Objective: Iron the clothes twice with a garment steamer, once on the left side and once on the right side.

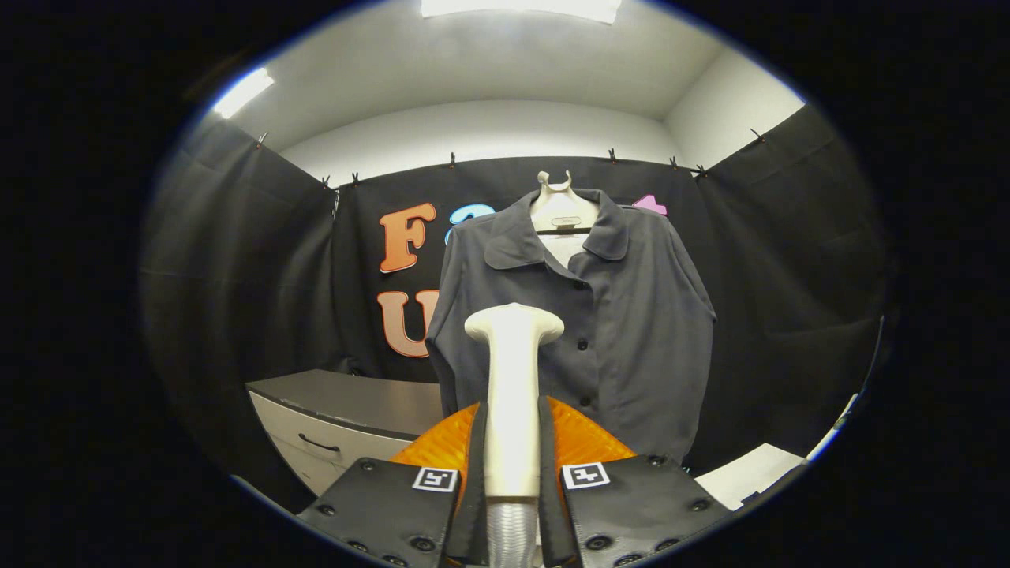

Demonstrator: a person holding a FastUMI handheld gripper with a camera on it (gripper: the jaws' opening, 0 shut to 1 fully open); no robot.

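The fingers point(512, 465) were clamped on the cream plastic garment steamer's handle point(512, 379), its head just before the hanging dark grey button-up shirt point(623, 315).

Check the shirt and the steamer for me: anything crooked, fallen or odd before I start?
Nothing stands out. The dark shirt hangs buttoned on its hanger, shoulders fairly level. The gripper is shut on the steamer, which stands upright between its fingers, head short of the shirt front. The cabinet drawer looks closed.
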